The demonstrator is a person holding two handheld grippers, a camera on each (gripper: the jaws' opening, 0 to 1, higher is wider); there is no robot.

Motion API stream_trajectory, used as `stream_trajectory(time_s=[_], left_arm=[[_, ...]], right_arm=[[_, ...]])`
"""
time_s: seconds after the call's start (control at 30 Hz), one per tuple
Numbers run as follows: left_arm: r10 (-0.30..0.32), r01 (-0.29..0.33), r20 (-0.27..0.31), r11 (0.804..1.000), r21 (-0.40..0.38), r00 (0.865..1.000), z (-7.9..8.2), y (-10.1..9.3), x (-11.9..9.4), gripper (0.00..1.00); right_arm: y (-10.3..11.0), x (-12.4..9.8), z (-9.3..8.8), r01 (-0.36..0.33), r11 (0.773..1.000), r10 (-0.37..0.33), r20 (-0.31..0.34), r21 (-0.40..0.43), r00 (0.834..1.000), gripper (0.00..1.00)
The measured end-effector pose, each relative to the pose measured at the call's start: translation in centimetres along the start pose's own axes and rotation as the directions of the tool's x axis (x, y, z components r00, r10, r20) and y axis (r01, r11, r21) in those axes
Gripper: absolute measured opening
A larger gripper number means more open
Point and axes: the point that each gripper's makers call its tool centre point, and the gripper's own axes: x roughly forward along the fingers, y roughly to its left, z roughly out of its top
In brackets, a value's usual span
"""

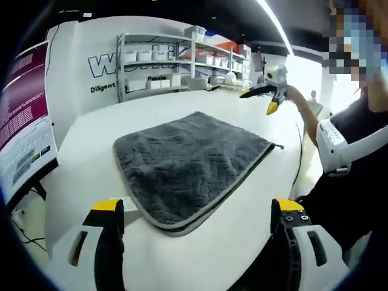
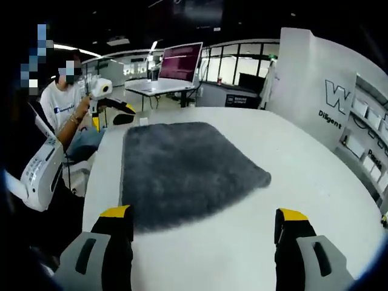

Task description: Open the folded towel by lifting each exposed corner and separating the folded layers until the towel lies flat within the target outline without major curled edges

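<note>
A grey folded towel (image 1: 188,160) lies on the white table (image 1: 91,157), its layered edge facing the left gripper view. My left gripper (image 1: 197,209) hovers just short of the towel's near corner, jaws wide apart with nothing between them. Far to the right, past the towel, a hand holds my right gripper (image 1: 267,97) above the table. In the right gripper view the towel (image 2: 182,173) spreads ahead of my right gripper (image 2: 203,213), which is open and empty above the near edge. My left gripper (image 2: 112,108) hangs at the table's far left edge.
A small white label (image 1: 126,204) lies by the towel's near corner. Shelves with white bins (image 1: 182,57) stand behind the table, a monitor (image 2: 180,62) on a desk beyond it. A person in dark clothes (image 1: 357,163) stands at the table's right edge.
</note>
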Motion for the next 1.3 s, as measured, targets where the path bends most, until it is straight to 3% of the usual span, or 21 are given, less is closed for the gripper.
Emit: stream_trajectory(time_s=[0.4, 0.6, 0.8, 0.93, 1.07, 1.3], left_arm=[[0.018, -0.018, -0.016, 1.000, -0.003, 1.000, -0.4, 0.0, -0.4, 0.99], [0.022, -0.022, -0.014, 1.000, 0.000, 1.000, -0.4, -0.2, -0.6, 0.99], [0.015, -0.015, -0.014, 1.000, 0.009, 1.000, -0.5, -0.5, -0.7, 0.99], [0.021, -0.021, -0.014, 1.000, 0.009, 1.000, -0.4, -0.3, -0.7, 0.99], [0.029, -0.029, -0.016, 1.000, 0.007, 0.999, -0.3, 0.1, -0.8, 0.99], [0.032, -0.032, -0.016, 0.999, -0.002, 0.999, -0.5, 0.2, -0.9, 0.99]], right_arm=[[2.3, 6.5, 4.4, -0.134, 0.984, 0.128, -0.058, -0.119, 0.990, 0.99], [3.5, 9.2, 7.1, -0.183, 0.971, 0.178, -0.047, -0.155, 0.983, 0.99], [4.7, 11.3, 9.7, -0.212, 0.967, 0.213, -0.009, -0.140, 0.977, 0.99], [6.3, 12.8, 10.8, -0.239, 0.957, 0.239, -0.018, -0.168, 0.971, 0.98], [7.7, 14.5, 11.8, -0.269, 0.944, 0.269, -0.026, -0.194, 0.963, 0.93], [10.3, 17.0, 13.8, -0.333, 0.911, 0.336, -0.027, -0.244, 0.941, 0.76]])
